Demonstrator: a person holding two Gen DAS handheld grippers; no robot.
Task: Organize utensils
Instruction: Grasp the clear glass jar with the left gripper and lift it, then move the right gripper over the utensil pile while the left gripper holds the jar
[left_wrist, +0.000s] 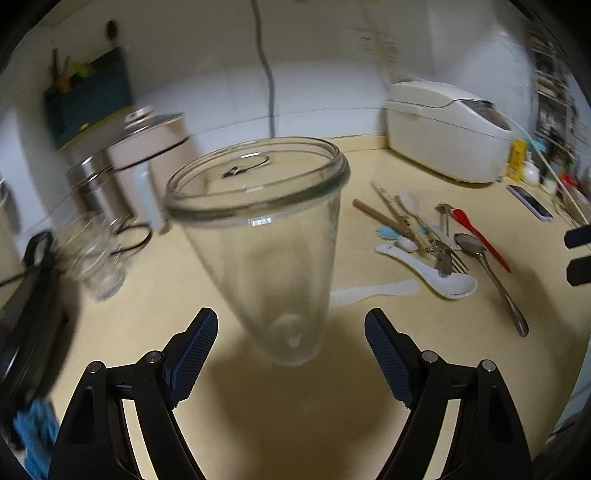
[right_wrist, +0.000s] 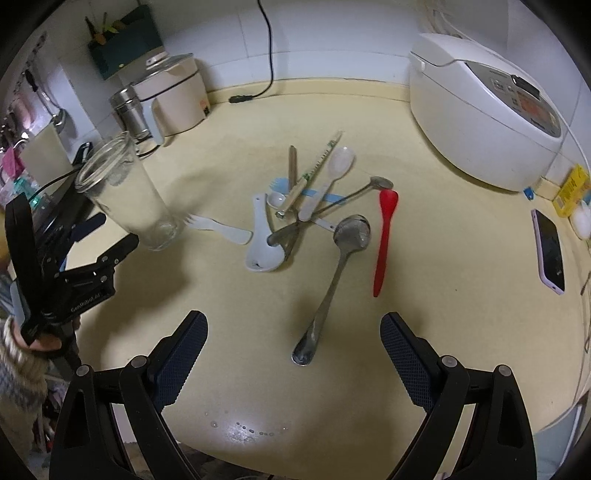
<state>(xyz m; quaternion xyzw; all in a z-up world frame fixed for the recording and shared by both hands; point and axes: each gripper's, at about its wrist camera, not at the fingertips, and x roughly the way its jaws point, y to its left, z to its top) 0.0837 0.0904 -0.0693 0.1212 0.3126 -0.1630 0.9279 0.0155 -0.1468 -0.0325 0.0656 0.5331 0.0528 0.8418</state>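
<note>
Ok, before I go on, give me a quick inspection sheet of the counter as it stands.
Surface: cream counter, a few water drops near the front edge.
Job's things: empty glass jar upright; mixed utensil pile with large metal spoon, red spoon, white ceramic spoon, white plastic fork.
Clutter: phone, yellow box.
Grippers: left tongs open, straddling the jar base without touching; right tongs open above the large spoon's handle end.
Cables: black cord down the wall, plug lying on the counter.
Surroundings: rice cooker, beige pot, steel canister.
</note>
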